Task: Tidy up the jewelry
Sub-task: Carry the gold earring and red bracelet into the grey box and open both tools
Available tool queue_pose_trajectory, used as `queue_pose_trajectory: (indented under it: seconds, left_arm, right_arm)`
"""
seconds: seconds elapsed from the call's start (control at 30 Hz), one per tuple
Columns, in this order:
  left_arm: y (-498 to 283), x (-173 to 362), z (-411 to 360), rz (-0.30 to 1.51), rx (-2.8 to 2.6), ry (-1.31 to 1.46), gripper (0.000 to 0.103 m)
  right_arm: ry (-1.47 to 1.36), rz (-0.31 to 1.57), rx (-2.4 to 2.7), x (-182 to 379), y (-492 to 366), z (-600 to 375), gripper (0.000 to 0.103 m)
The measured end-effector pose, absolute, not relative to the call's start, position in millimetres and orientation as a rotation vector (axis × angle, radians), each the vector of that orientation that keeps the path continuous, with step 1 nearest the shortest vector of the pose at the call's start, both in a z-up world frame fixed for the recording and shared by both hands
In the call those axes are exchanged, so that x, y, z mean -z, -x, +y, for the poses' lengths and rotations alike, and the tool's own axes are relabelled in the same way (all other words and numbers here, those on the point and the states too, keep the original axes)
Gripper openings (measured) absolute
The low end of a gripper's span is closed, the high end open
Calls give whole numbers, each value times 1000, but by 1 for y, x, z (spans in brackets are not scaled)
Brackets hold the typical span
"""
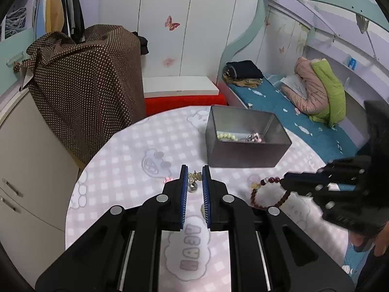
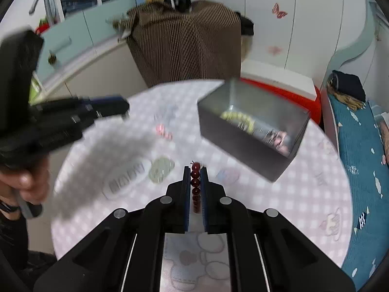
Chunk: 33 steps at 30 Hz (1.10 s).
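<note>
Over on the left we had the left gripper (image 1: 195,174) poised above the bench (image 1: 116,170), its jaws narrowed onto a small gold earring (image 1: 195,177) pinched between the blue pads, a little drop hanging beneath it. Left of that gripper the checked tablecloth ran bare out to the round edge, so there was plenty of room on that side. Just beyond the rim stood a cupboard (image 1: 26,160) and a heap under brown dotted cloth (image 1: 87,82). A small pink trinket (image 1: 167,178) lay on the cloth just left of the left jaws.

Moving to the middle, the grey metal box (image 1: 245,153) sat open-topped towards the far edge, with a pale bead string (image 1: 225,135) and a pinkish tangle (image 1: 254,137) already on its floor. Between box and grippers we saw a clear strip of cloth.

To the right, our right gripper (image 2: 195,178) had its jaws closed on the dark red bead bracelet (image 2: 195,182). The beads ran in a line between the pads, and from the left wrist view the loop (image 1: 269,194) dangled below the tips, just above the cloth. Past the bench's right edge lay the bed with its teal sheet (image 1: 316,131).
</note>
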State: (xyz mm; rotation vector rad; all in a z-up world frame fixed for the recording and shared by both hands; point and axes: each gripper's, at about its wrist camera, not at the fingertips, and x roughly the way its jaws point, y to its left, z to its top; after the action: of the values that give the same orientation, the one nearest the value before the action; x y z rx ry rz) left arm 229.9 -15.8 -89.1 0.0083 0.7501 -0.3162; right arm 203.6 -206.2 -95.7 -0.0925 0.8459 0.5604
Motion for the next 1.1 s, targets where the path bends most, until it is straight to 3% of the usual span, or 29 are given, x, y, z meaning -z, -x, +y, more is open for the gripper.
queue_pose_trajectory:
  seconds: [0.5,0.97,1.03,1.07,1.1]
  left_arm:
    - [-269,42,-53,711,383,-31,12]
    - [-328,39,-107,791,446,-44,14]
    - [-335,46,-109,814,429,-40,50]
    - [-336,46,-108,807,409,-32,86]
    - [-334,45,-104,778,385,-21,92]
  right_arm:
    - [34,706,-513,8,-244,-233,6]
    - [-37,807,-409,30,-294,-248,8]
    - [-94,814,-390,37,-298,-257,11]
    - [-116,818,-382,40,-299,-260,15]
    - [-130,819,-369,42,-299,-264,27]
